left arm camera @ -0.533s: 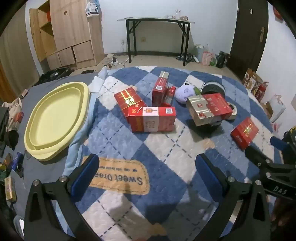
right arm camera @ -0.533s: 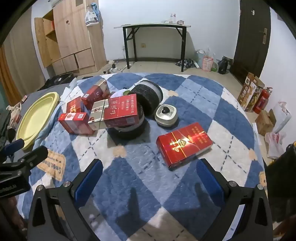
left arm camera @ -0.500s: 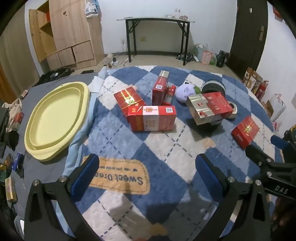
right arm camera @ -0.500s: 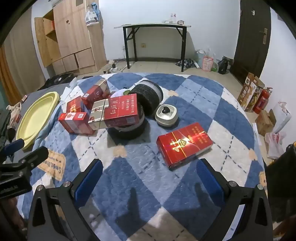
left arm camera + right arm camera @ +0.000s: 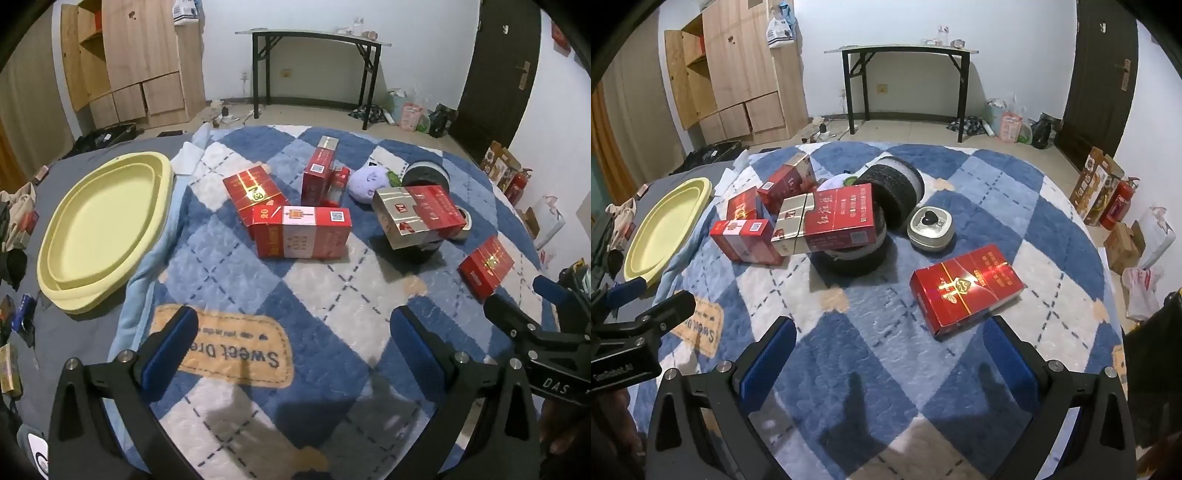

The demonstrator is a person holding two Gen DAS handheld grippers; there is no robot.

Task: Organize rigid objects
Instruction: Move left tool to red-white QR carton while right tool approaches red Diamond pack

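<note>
Several red boxes lie on a blue-and-white checked blanket [image 5: 317, 295]. A red-and-white box [image 5: 303, 236] sits in the middle, and a red-and-silver box [image 5: 827, 218] leans on a black roll [image 5: 857, 258]. A flat red box [image 5: 966, 288] lies just ahead of my right gripper [image 5: 888, 350], which is open and holds nothing. A silver tin [image 5: 930, 229] sits behind the flat box. My left gripper [image 5: 291, 339] hangs open over the blanket's label patch [image 5: 221, 347], well short of the boxes. A yellow oval tray [image 5: 99, 229] lies at the left.
A second black roll [image 5: 895, 188] and a purple soft ball [image 5: 369, 182] lie behind the boxes. A black-legged table [image 5: 905, 81], a wooden cabinet [image 5: 738, 74] and a dark door [image 5: 1104, 74] stand at the back. Bags and cartons [image 5: 1100, 192] crowd the floor at right.
</note>
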